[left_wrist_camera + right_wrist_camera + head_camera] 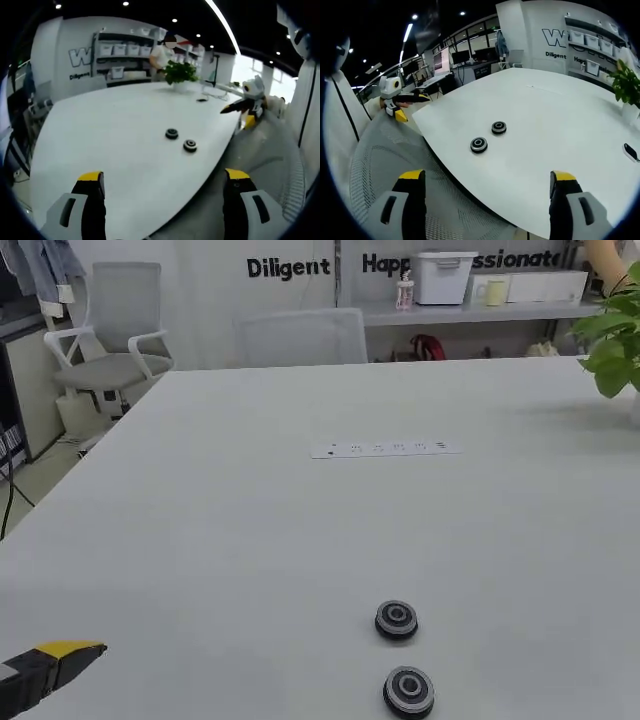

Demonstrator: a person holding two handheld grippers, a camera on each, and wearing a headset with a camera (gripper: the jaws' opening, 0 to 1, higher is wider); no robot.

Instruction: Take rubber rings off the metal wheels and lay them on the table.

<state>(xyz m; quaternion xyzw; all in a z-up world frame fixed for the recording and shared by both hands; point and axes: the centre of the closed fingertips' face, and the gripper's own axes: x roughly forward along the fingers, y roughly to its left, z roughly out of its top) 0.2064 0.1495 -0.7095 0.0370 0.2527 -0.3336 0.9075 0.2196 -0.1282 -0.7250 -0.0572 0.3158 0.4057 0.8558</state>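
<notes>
On the pale grey table (200, 540): two small round metal wheels, the far wheel (396, 620) and the near wheel (409, 690), lie flat close together, black rubber rings (387, 692) on both.
Around: white power strip (385, 449) and leafy green plant (615, 335), well apart from the wheels; plain tabletop leads to them.
Left gripper (165, 175): straddling the table edge, jaws wide, empty.
Right gripper (487, 175): likewise, partly over a grey mesh chair (385, 150), jaws wide, empty.

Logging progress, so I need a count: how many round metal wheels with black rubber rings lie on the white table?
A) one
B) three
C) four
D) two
D: the farther metal wheel and the nearer metal wheel lie apart on the white table.
</notes>
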